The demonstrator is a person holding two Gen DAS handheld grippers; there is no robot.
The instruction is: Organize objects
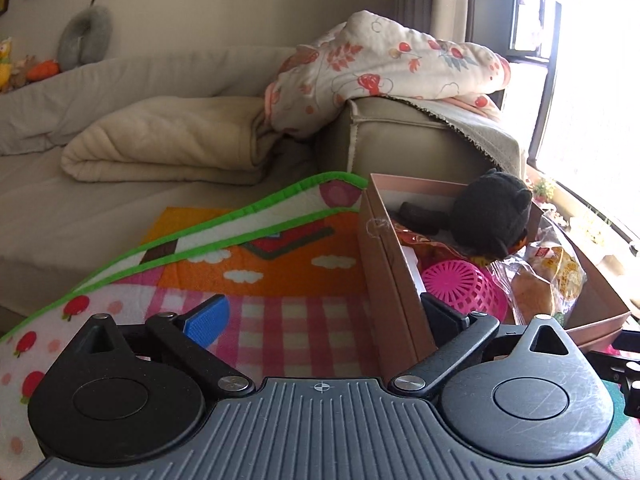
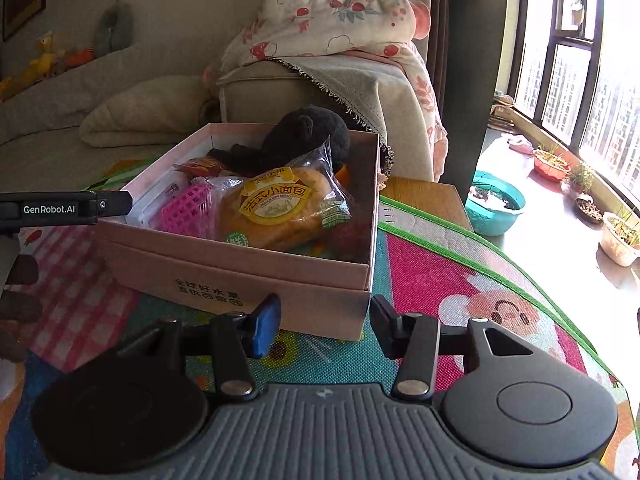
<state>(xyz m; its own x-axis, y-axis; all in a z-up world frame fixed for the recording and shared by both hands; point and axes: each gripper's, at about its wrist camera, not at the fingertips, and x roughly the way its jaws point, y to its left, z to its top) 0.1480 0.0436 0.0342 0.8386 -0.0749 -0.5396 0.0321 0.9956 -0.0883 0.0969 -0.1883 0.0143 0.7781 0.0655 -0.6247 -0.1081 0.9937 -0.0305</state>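
Box fills the right of the left wrist view, its near-left wall standing between the wide-spread fingers of the left gripper, which holds nothing. Inside lie a black plush, a pink basket and bagged bread. A bright mat spreads to the left.

From the right wrist, the right gripper hovers open and empty just before the box's near corner. Bread lies in front, plush behind, basket left.
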